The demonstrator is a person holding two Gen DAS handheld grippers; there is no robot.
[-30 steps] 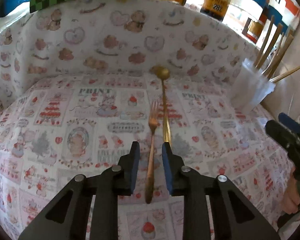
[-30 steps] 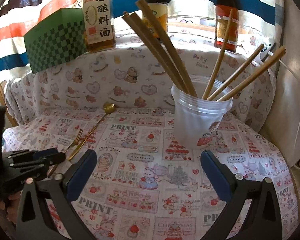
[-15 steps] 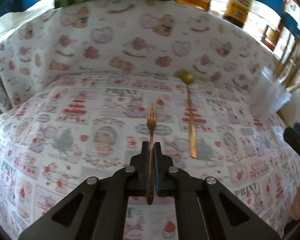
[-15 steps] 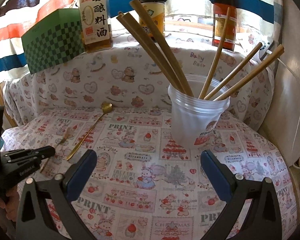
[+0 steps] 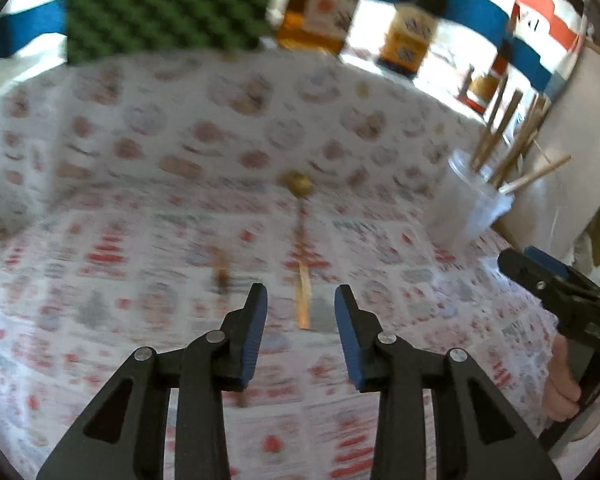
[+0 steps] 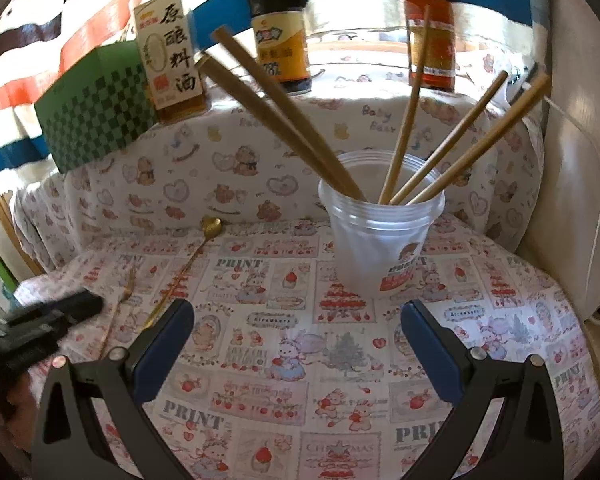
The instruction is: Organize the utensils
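Observation:
A gold fork (image 6: pixel 125 289) and a gold long-handled spoon (image 6: pixel 184 270) lie side by side on the patterned cloth. A clear plastic cup (image 6: pixel 378 248) holding several wooden chopsticks (image 6: pixel 284 116) stands at the back right. My left gripper (image 5: pixel 300 304) is open and empty, above the spoon's handle (image 5: pixel 303 296), with the blurred fork (image 5: pixel 221 270) just to its left. My right gripper (image 6: pixel 296 320) is wide open and empty, in front of the cup. The left wrist view is motion-blurred.
Sauce bottles (image 6: pixel 278 28) and a green checked box (image 6: pixel 96 116) stand on the ledge behind the cloth. A white wall panel (image 6: pixel 568 200) closes the right side. The cup also shows in the left wrist view (image 5: pixel 468 204).
My left gripper closed on the fork and lifted it half a second ago. Now it is open, the fork lies on the cloth to its left, and the gripper has shifted over the spoon.

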